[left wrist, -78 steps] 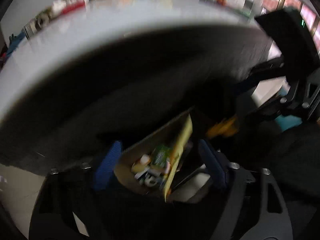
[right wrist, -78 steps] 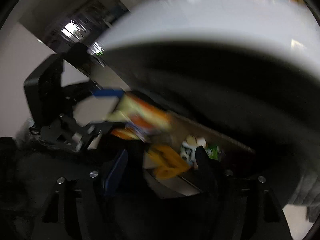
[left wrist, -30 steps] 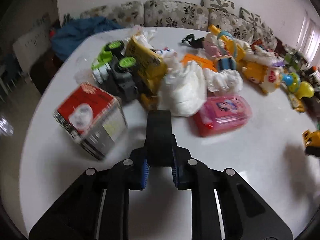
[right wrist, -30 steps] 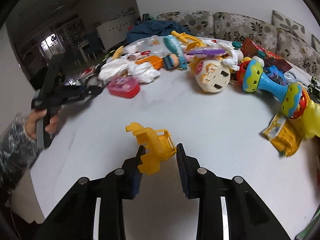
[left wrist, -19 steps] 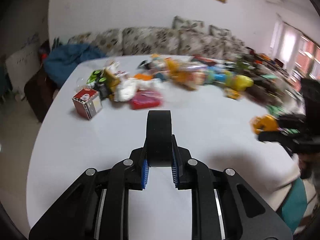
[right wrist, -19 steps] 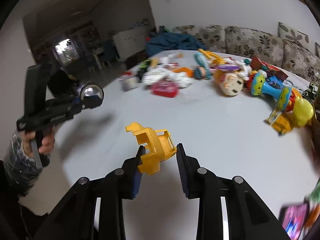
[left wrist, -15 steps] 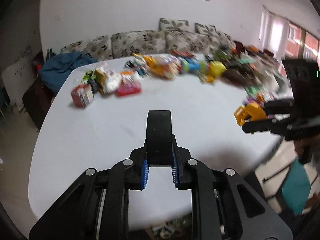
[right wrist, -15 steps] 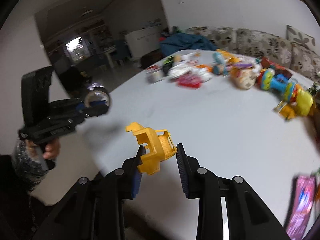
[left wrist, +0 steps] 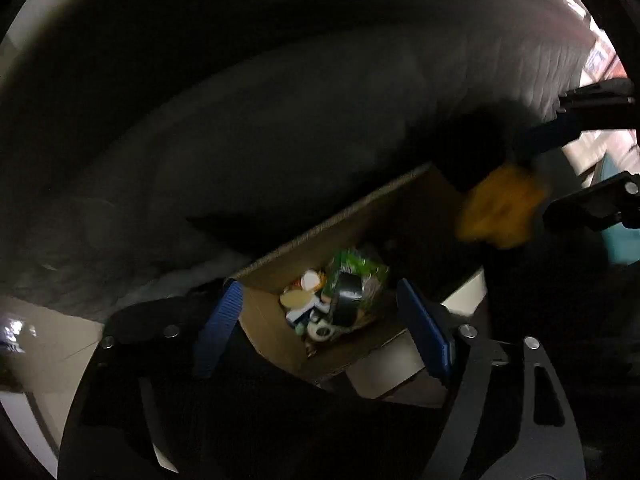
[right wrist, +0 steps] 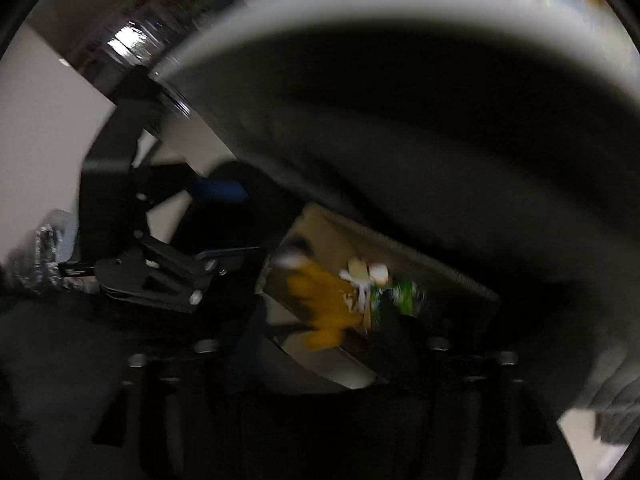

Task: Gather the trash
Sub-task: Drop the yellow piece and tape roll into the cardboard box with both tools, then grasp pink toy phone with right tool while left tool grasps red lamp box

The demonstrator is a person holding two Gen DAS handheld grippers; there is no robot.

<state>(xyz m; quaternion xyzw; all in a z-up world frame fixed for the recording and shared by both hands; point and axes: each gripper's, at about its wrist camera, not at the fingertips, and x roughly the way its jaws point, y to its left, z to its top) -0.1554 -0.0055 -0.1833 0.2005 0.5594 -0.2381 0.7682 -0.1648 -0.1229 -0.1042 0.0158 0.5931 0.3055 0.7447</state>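
The tape roll (left wrist: 347, 294) lies in the cardboard box (left wrist: 276, 336) at lower centre of the left view, among wrappers. The left gripper (left wrist: 320, 316) stands over it, its jaws just opened wide, nothing between them. The yellow toy (left wrist: 500, 212), blurred, sits at right between the right gripper's (left wrist: 560, 168) opening jaws; whether they still press it cannot be told. The table (right wrist: 360, 16) arcs above.

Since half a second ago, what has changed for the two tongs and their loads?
Both swung off the table to the cardboard box beneath it. The left tongs have just opened: the tape roll lies in the box. The right tongs have just been opening; the blurred yellow toy piece appears to be dropping in. The trash in the box is unchanged.
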